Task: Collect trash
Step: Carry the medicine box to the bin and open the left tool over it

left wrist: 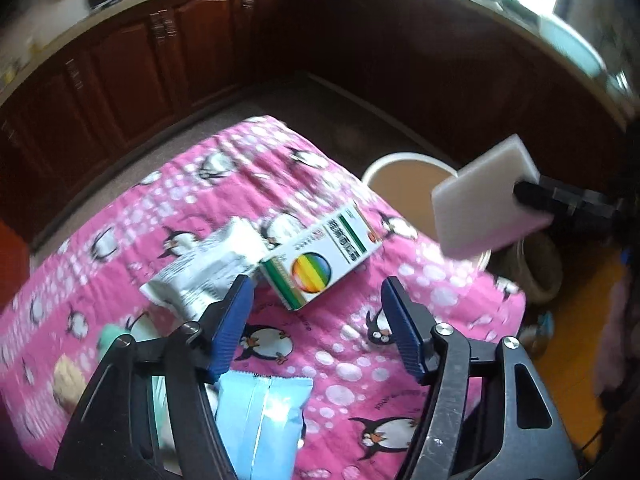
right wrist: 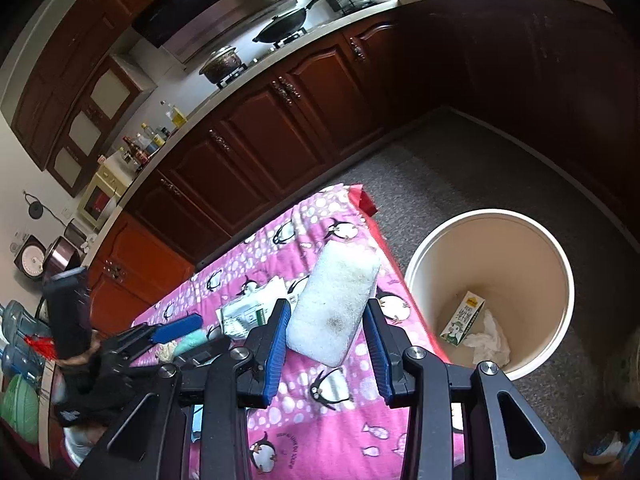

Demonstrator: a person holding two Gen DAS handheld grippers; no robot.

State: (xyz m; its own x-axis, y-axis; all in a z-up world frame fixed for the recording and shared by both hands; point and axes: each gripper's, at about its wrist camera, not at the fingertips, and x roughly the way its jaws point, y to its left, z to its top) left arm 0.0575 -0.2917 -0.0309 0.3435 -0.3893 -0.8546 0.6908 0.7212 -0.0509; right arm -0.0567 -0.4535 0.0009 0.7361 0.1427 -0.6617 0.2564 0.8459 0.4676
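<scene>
The table [right wrist: 320,408] under its pink penguin cloth is the biggest thing before me, and just off its far right edge on the floor stands the round bin [right wrist: 424,256], with a carton and crumpled tissue already at the bottom. My right gripper [right wrist: 328,320] is clenched on a white sponge [right wrist: 334,304], holding it over that same edge, short of the bin's rim; to finish well I should carry it fully over the opening before I let go, so it drops inside and not onto the floor. My left gripper [left wrist: 316,312] is released, its jaws parted and empty, above the rainbow box [left wrist: 320,256] near the middle of the table, with a crumpled white wrapper [left wrist: 208,272] touching its left end. I should straddle the box's narrow sides squarely, clear of the wrapper.
</scene>
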